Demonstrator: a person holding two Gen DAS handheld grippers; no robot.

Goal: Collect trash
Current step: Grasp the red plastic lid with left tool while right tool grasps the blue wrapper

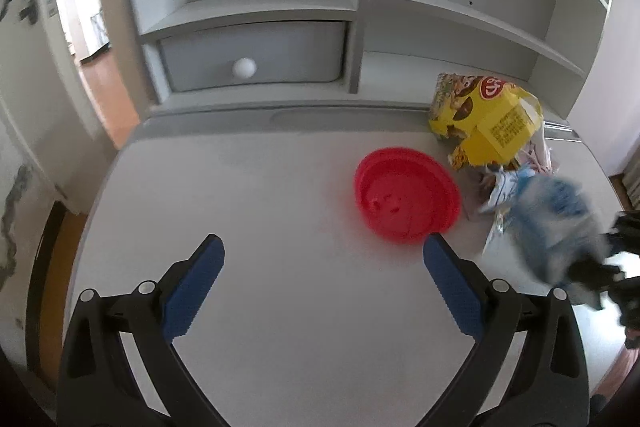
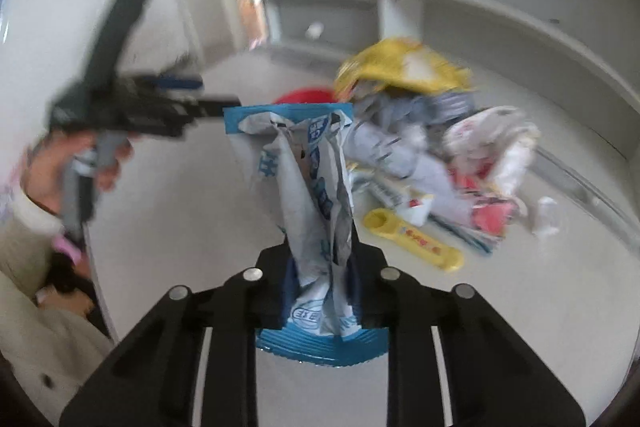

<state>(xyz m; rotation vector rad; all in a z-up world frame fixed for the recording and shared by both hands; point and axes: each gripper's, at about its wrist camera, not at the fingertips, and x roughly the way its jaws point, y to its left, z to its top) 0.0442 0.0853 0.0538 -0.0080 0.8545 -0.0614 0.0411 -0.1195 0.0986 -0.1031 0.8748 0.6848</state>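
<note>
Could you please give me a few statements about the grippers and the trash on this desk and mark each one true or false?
1. The right gripper is shut on the blue-and-white wrapper. True.
2. The left gripper holds the red bowl. False: its jaws stand open and empty, short of the bowl.
3. The yellow box lies behind the bowl, near the shelf. True.
4. The drawer is pulled out. False: it is closed.
</note>
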